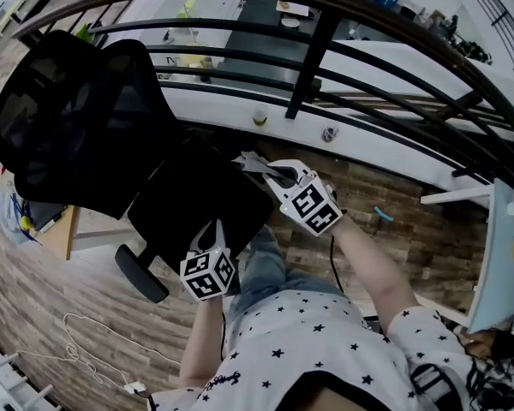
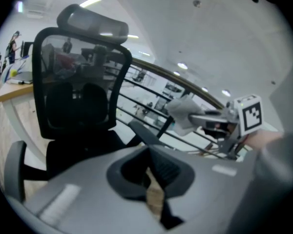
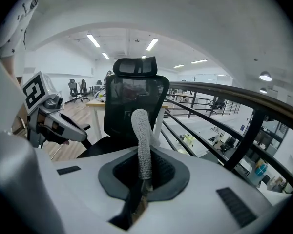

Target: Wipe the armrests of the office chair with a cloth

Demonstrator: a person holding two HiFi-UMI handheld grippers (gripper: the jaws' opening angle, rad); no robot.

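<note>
Pinching a grey cloth (image 3: 141,140) in our right gripper (image 1: 257,164), jaws clamped on it; our left gripper (image 1: 209,234) sits closed, empty; both hover by the office chair (image 1: 77,127).

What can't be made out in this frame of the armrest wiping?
- Armrest beside the cloth: covered by the right gripper in the head view; the left gripper view shows it only blurred.
- Base of the office chair: hidden beneath the chair itself in the head view.
- Small objects beyond the railing: too small to identify in the head view.
</note>
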